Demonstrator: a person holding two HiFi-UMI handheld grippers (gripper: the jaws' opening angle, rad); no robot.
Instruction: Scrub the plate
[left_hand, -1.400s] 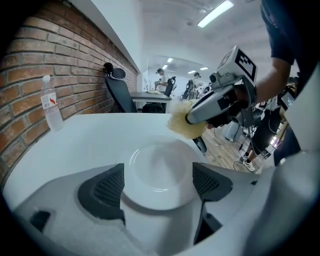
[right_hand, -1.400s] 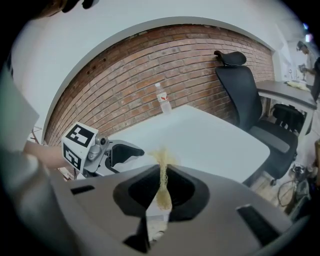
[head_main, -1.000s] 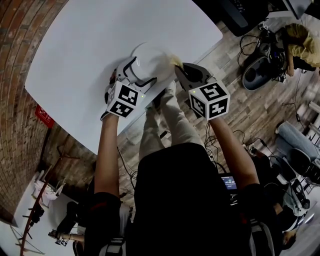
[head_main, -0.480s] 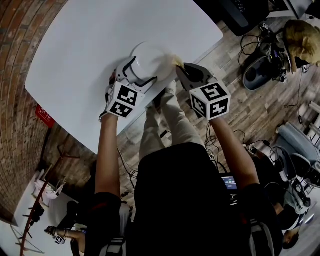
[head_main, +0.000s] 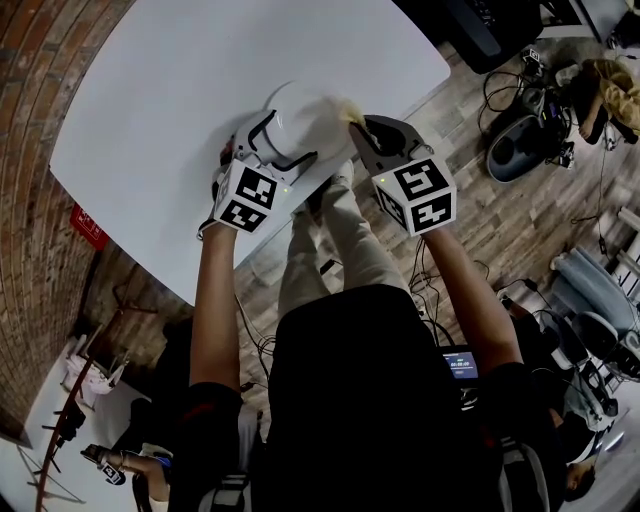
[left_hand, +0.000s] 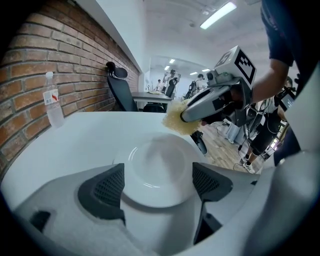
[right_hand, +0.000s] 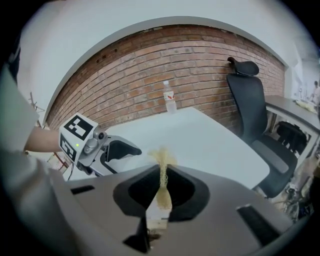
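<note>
A white plate sits near the front edge of the white table. My left gripper holds it by its near part. In the left gripper view the plate lies between the two dark pads, which close against its rim on both sides. My right gripper is shut on a yellowish scrubbing sponge, which meets the plate's right rim. The right gripper view shows the sponge pinched thin between the jaws of that gripper. The left gripper view also shows the sponge at the plate's far edge.
A water bottle stands at the table's far side by the brick wall. A black office chair stands past the table's end. To the right on the wooden floor lie cables and gear.
My right gripper has shifted slightly up and towards the plate, and its marker cube has turned a little. The plate and left gripper have barely moved.
</note>
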